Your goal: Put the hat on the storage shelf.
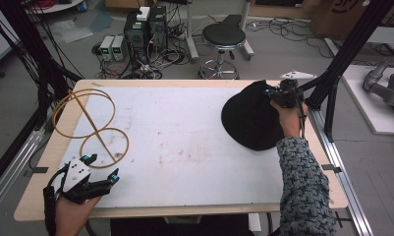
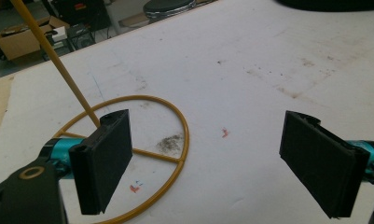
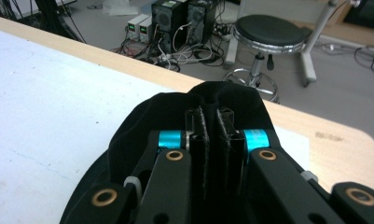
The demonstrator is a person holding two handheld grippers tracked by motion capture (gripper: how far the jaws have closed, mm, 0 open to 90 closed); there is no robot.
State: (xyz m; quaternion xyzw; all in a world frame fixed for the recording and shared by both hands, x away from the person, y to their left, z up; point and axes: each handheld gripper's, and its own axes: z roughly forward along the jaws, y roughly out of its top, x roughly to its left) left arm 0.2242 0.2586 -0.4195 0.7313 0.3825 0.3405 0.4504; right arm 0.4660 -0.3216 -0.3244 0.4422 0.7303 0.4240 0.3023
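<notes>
In the right gripper view the hat (image 3: 142, 121) runs off the bottom edge, and the right tool (image 3: 216, 135) covers the fold it pinches; in the left gripper view the hat (image 2: 334, 3) is a sliver cut by the top edge; the stand's (image 2: 142, 158) ring passes behind a jaw and leaves the bottom; its pole exits at top.

A lab: computer towers (image 1: 146, 27), tangled cables (image 1: 157, 61), a black stool (image 1: 223, 35) and framing (image 1: 354, 42) around the surface (image 1: 184, 142).
</notes>
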